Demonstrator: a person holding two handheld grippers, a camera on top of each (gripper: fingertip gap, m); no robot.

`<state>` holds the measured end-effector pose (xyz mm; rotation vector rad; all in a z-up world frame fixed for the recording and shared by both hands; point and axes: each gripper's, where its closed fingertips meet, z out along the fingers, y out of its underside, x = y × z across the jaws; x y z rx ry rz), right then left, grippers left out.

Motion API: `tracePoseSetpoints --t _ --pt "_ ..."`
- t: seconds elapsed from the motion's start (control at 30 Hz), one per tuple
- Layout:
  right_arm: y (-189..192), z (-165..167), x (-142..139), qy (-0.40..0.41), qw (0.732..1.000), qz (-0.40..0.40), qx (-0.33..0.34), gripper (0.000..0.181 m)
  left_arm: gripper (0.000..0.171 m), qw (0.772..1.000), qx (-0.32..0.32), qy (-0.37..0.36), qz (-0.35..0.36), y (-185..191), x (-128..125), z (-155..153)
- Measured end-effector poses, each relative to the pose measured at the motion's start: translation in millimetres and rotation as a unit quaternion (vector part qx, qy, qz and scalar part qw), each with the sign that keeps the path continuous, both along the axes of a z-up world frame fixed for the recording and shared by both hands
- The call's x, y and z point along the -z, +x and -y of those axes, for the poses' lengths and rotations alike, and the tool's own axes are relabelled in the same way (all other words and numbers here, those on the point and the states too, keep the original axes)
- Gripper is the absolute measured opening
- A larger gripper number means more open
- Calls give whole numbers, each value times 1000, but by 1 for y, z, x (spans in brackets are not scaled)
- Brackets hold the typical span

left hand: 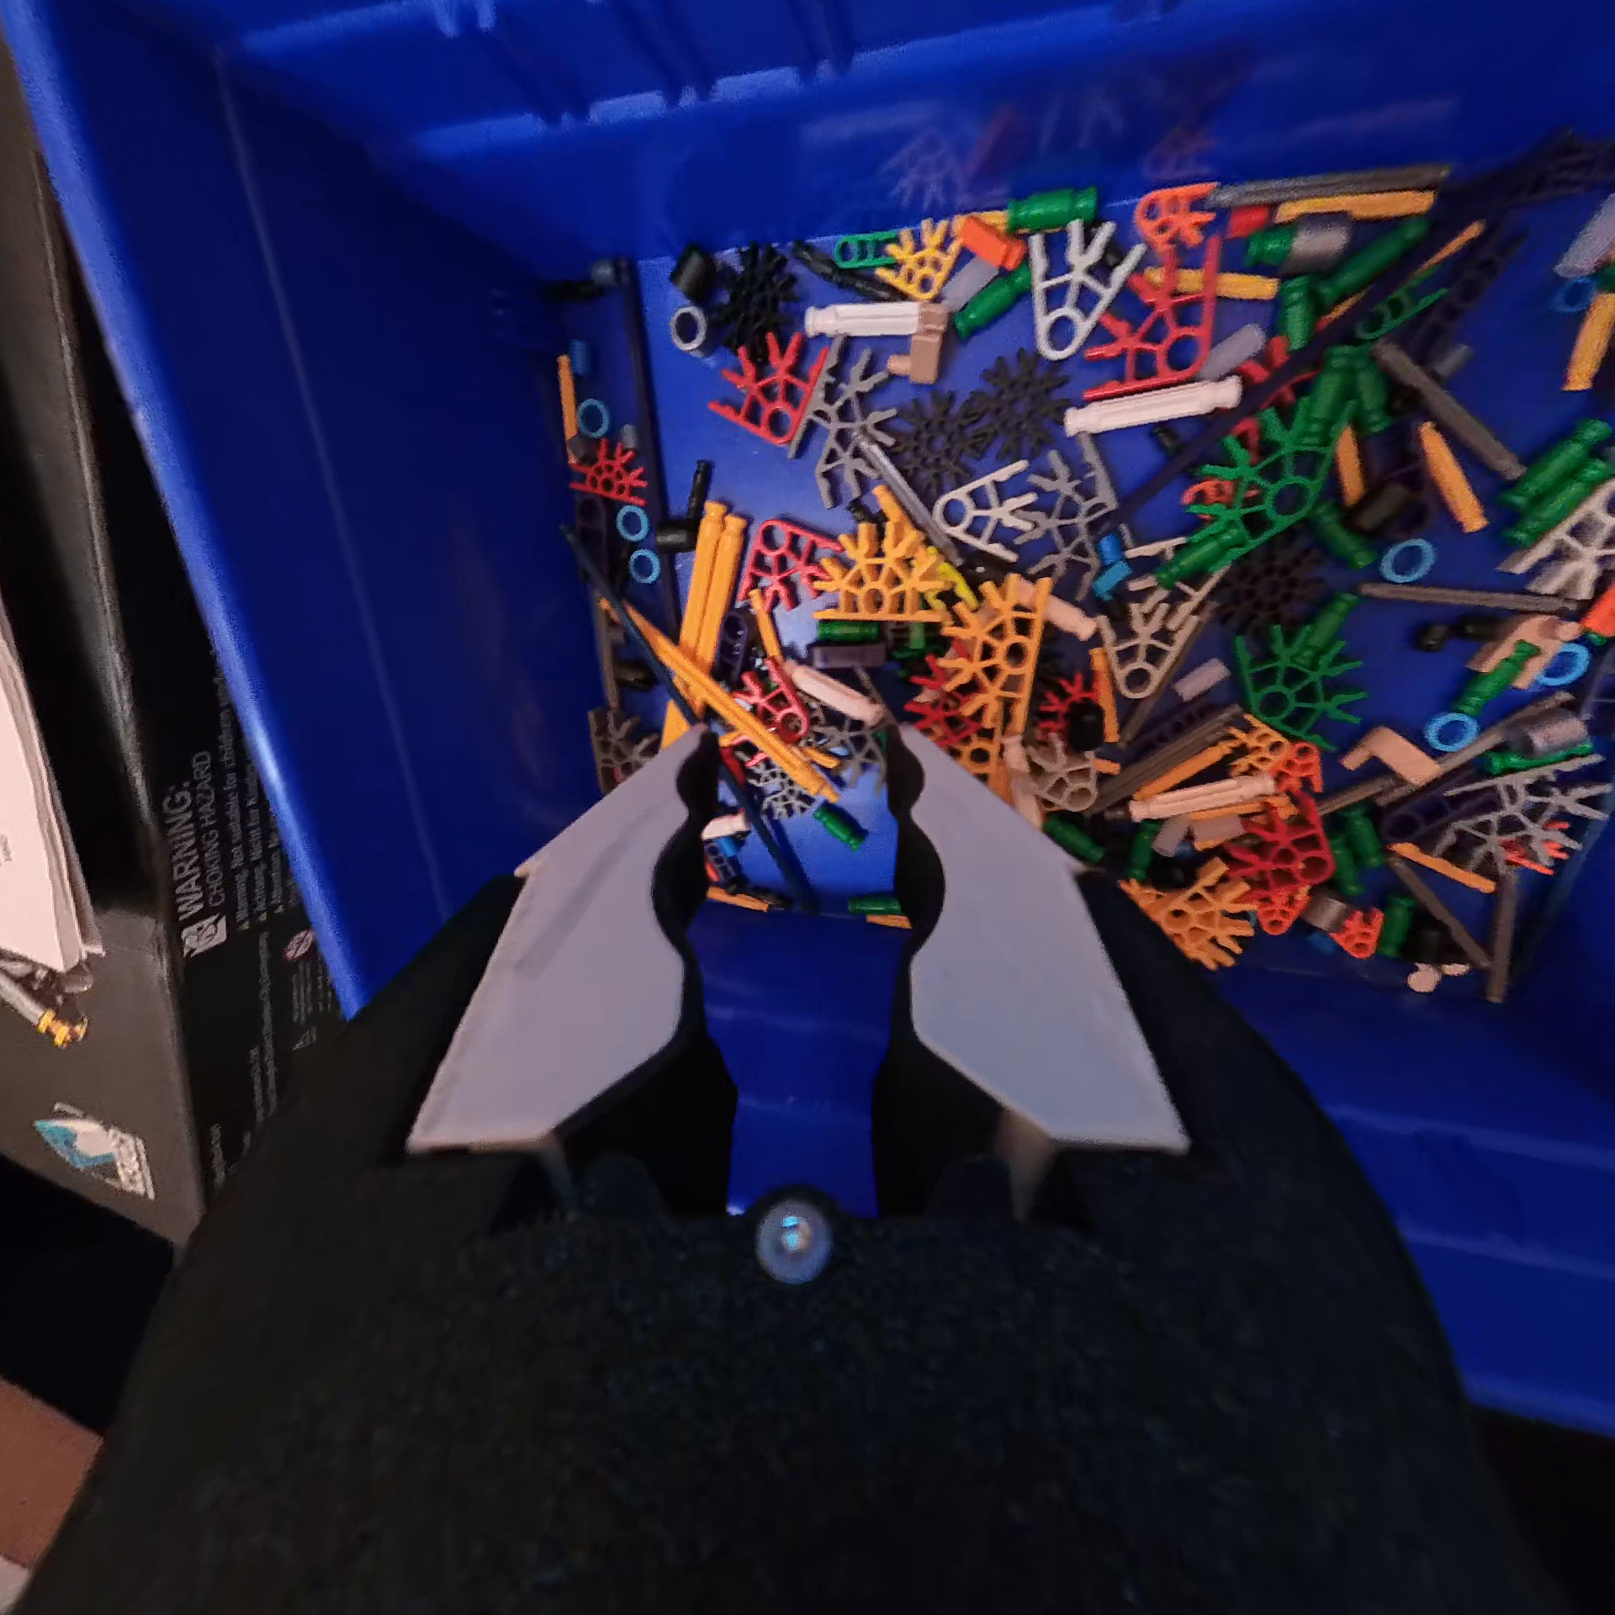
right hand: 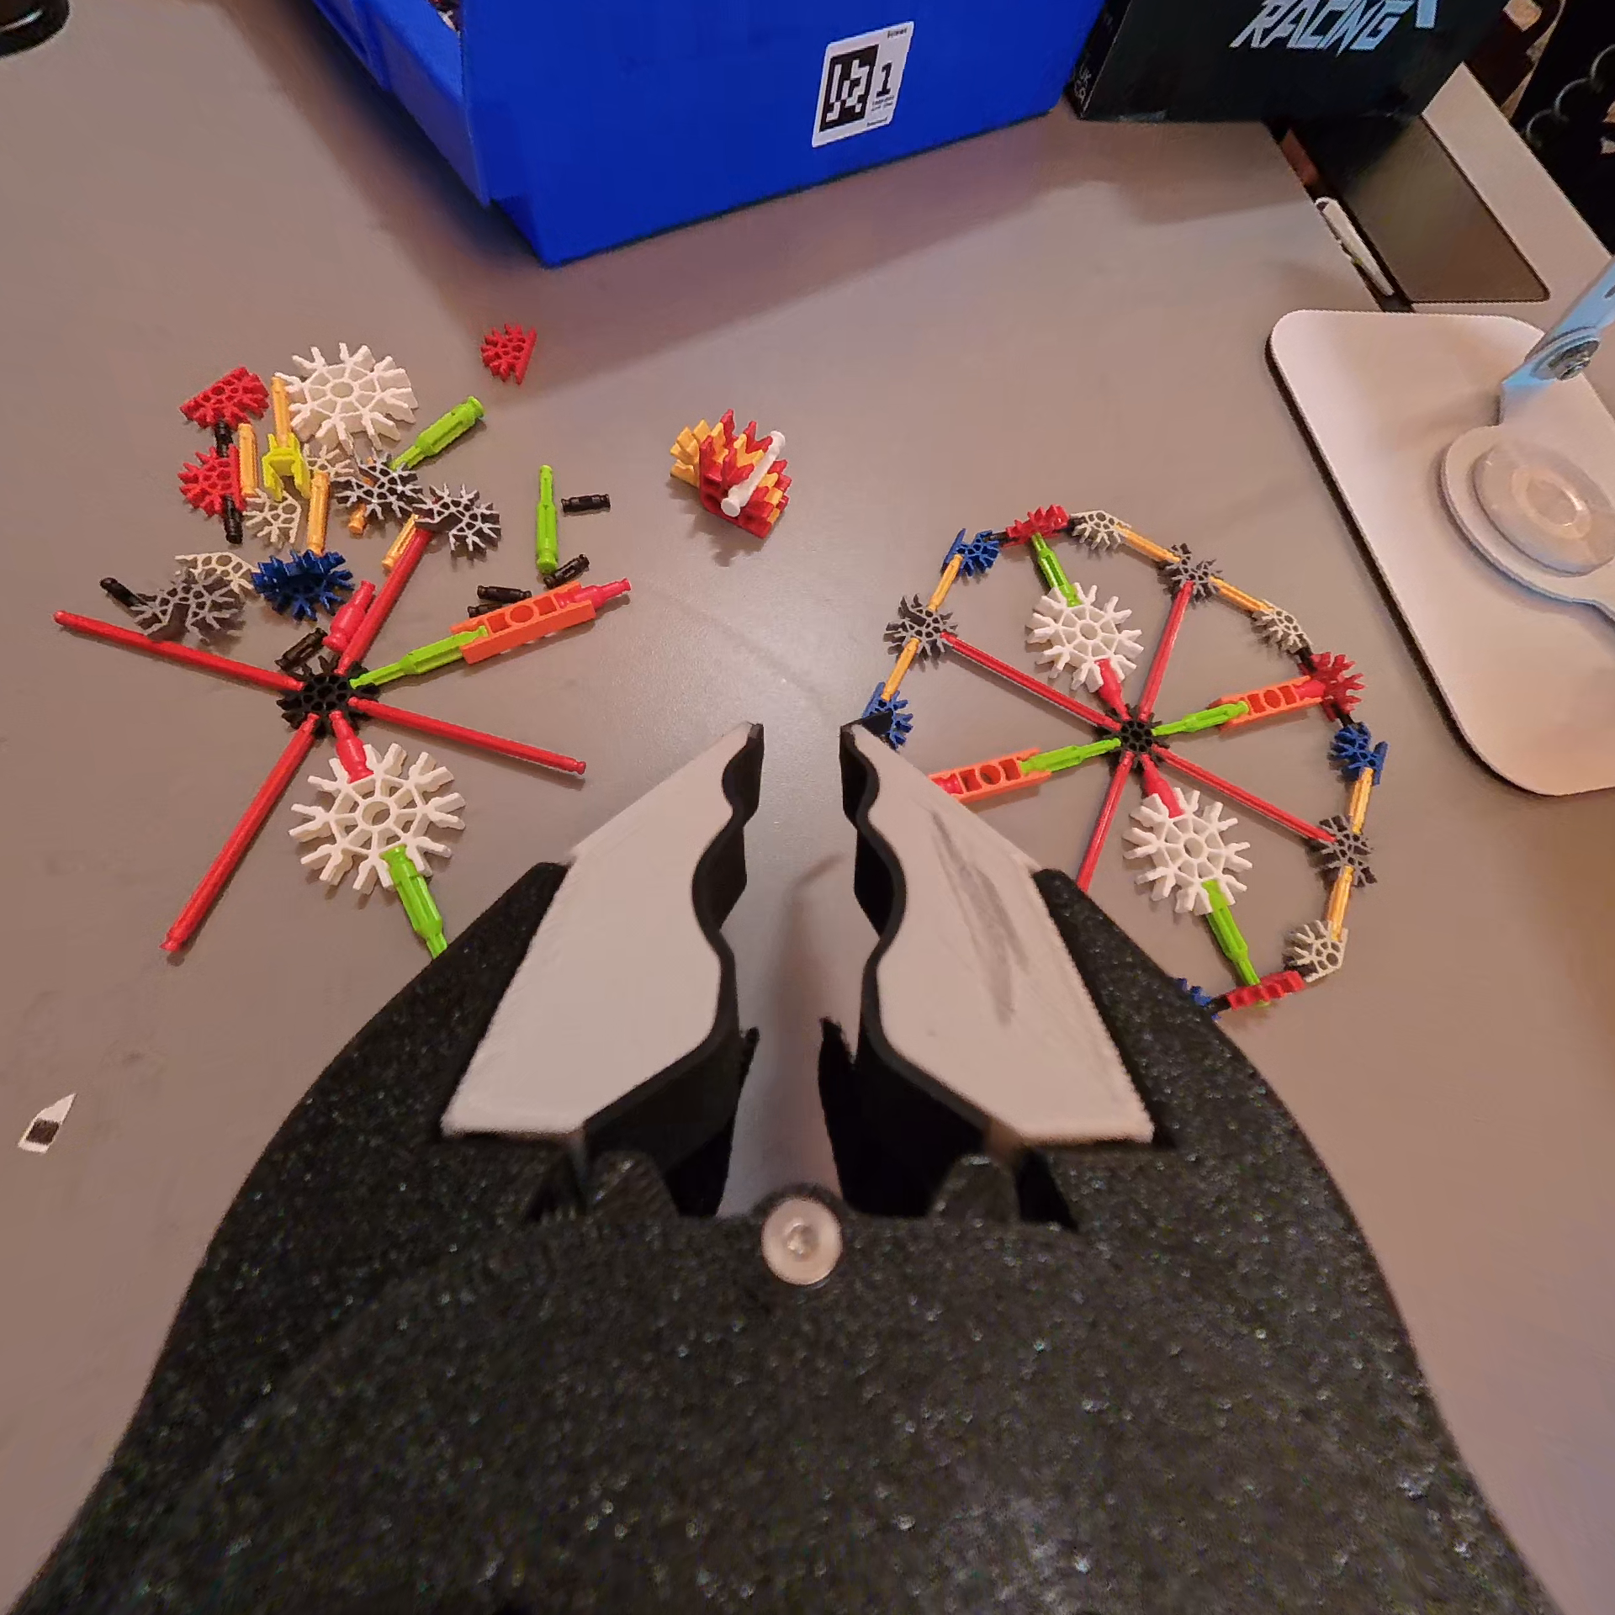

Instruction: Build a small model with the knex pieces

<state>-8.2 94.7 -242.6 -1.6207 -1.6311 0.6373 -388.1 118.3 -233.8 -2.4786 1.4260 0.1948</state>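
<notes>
Left hand-held gripper (left hand: 797, 743) apart over loose parts (left hand: 1092, 559) inside blue bin (left hand: 350, 524); right hand-held gripper (right hand: 797, 738) apart, empty, above bench (right hand: 786, 350) beside wheel (right hand: 1136, 743).

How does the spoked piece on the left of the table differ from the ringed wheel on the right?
The ringed wheel has an outer rim of connectors and short rods closing it; the spoked piece has none, so its red rods end free. The ringed wheel carries two orange blocks, the spoked piece one. Both share a black hub, red spokes and white snowflake connectors.
</notes>
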Motion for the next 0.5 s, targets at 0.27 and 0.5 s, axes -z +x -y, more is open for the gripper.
tracePoseSetpoints --t 0.27,0.5 --pt "-1 1 1 -1 1000 1 -2 17 54 997 41 -60 -29 18 28 21" --pt "-1 1 1 -2 1000 1 -2 17 43 995 60 -76 -29 31 41 19"
